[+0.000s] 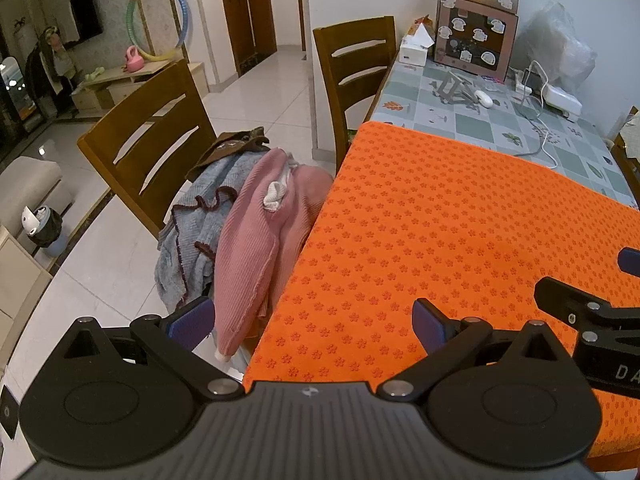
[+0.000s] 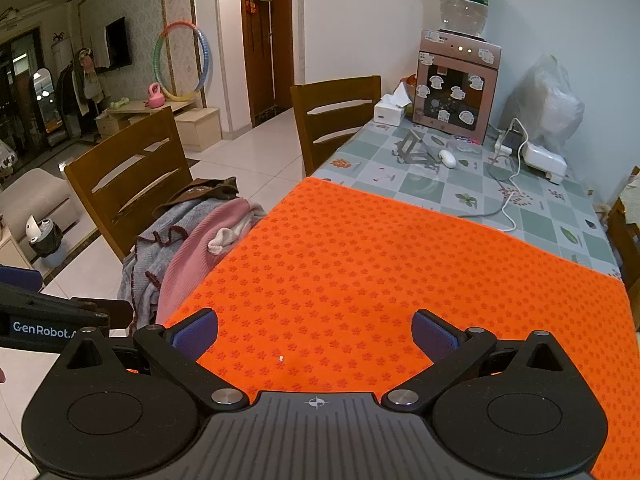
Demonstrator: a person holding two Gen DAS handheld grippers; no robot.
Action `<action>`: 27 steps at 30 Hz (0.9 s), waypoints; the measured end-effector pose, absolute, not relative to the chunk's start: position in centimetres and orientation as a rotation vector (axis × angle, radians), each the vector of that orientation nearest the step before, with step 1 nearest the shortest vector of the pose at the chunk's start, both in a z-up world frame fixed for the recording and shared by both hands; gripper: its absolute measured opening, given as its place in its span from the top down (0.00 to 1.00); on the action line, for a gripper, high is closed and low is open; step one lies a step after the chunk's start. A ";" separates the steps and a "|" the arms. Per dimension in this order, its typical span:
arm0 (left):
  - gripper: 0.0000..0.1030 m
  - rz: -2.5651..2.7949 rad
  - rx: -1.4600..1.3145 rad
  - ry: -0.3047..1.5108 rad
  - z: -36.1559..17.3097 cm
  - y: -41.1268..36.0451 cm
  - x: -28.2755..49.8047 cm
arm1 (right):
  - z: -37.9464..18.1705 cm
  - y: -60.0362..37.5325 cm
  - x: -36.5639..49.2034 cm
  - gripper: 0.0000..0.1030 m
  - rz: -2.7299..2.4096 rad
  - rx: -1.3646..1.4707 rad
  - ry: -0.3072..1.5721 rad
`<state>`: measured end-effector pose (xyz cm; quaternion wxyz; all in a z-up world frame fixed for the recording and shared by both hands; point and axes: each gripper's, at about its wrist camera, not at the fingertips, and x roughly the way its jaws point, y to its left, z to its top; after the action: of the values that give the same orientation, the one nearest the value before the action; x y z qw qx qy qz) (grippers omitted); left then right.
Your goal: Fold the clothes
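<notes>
A pile of clothes lies on a wooden chair (image 1: pixel 148 152) left of the table: a pink ribbed garment (image 1: pixel 256 248) on top, a grey-blue one with dark trim (image 1: pixel 200 216) under it, a brown one (image 1: pixel 236 144) behind. The pile also shows in the right wrist view (image 2: pixel 188 256). An orange flower-patterned mat (image 1: pixel 440 240) covers the near table (image 2: pixel 380 272). My left gripper (image 1: pixel 310 320) is open and empty at the mat's left edge, beside the pink garment. My right gripper (image 2: pixel 316 334) is open and empty over the mat; it also shows in the left wrist view (image 1: pixel 592 304).
A second wooden chair (image 1: pixel 352 68) stands at the table's far left. The far table (image 1: pixel 480 120) holds a tissue box (image 1: pixel 414 52), a water dispenser (image 2: pixel 456 88), a white mouse (image 2: pixel 447 158), cables, a plastic bag (image 2: pixel 544 108). A small bin (image 1: pixel 46 228) stands on the tiled floor.
</notes>
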<state>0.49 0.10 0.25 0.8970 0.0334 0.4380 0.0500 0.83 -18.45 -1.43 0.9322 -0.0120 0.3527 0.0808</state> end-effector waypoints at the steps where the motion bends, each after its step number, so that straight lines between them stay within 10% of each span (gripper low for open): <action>1: 0.00 0.104 0.068 0.908 0.2 0.1 0.5 | -1.5 -18.5 0.8 0.00 0.166 -0.024 0.723; 27: 0.00 0.162 0.041 0.917 -0.4 -1.7 1.1 | -2.0 -20.5 2.1 0.00 0.216 -0.032 0.730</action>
<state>1.08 -1.70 -0.38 0.8933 0.0198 0.4422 0.0779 2.12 -20.55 -1.99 0.9283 -0.0154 0.3563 0.1052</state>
